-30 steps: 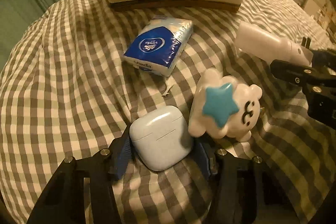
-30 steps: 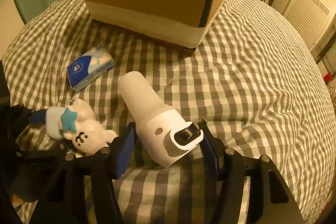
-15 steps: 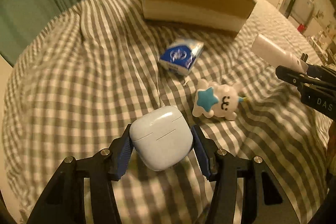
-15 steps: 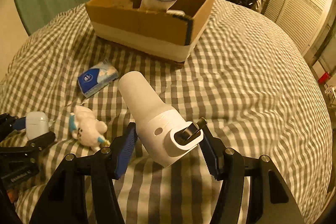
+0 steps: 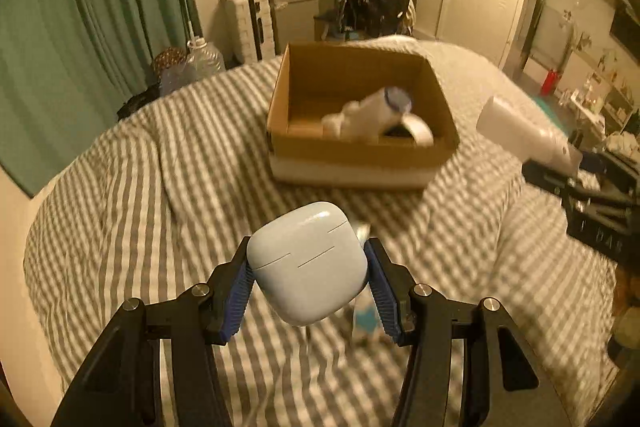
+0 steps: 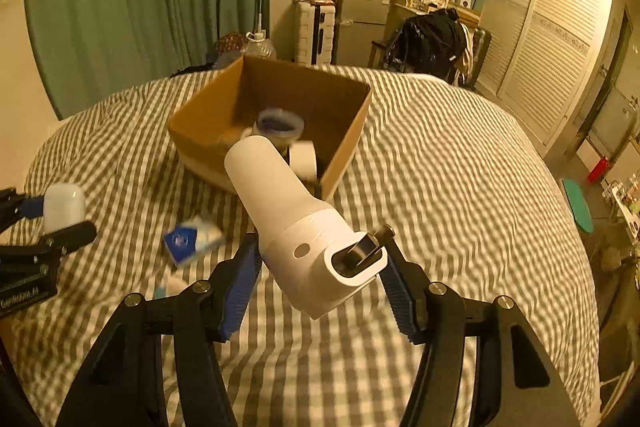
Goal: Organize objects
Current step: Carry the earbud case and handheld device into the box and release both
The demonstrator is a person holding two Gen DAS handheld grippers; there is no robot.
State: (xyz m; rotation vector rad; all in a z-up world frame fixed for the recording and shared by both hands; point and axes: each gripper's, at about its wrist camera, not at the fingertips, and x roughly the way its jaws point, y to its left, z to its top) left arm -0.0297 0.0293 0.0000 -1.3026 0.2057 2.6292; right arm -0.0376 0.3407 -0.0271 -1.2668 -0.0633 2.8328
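My left gripper [image 5: 308, 275] is shut on a pale blue earbud case [image 5: 308, 263] and holds it high above the checked bed cover. My right gripper [image 6: 320, 275] is shut on a white hair dryer [image 6: 300, 223], also lifted; the dryer also shows at the right of the left wrist view [image 5: 524, 135]. An open cardboard box [image 5: 360, 155] sits ahead on the bed with a blue-lidded jar [image 6: 280, 127] and a tape roll [image 6: 304, 155] inside. A blue tissue pack [image 6: 192, 239] lies on the cover. The star toy [image 5: 366, 319] is mostly hidden behind the earbud case.
The checked bed cover [image 6: 440, 187] spreads all around the box. Green curtains [image 5: 80, 27] hang at the left. A suitcase, small fridge [image 6: 360, 23], chair with black bag [image 6: 428, 43] and wardrobe doors stand beyond the bed.
Both grippers have risen with their loads and tilted up toward the box. The box interior and the room now show; the tissue pack and toy have dropped low in view.
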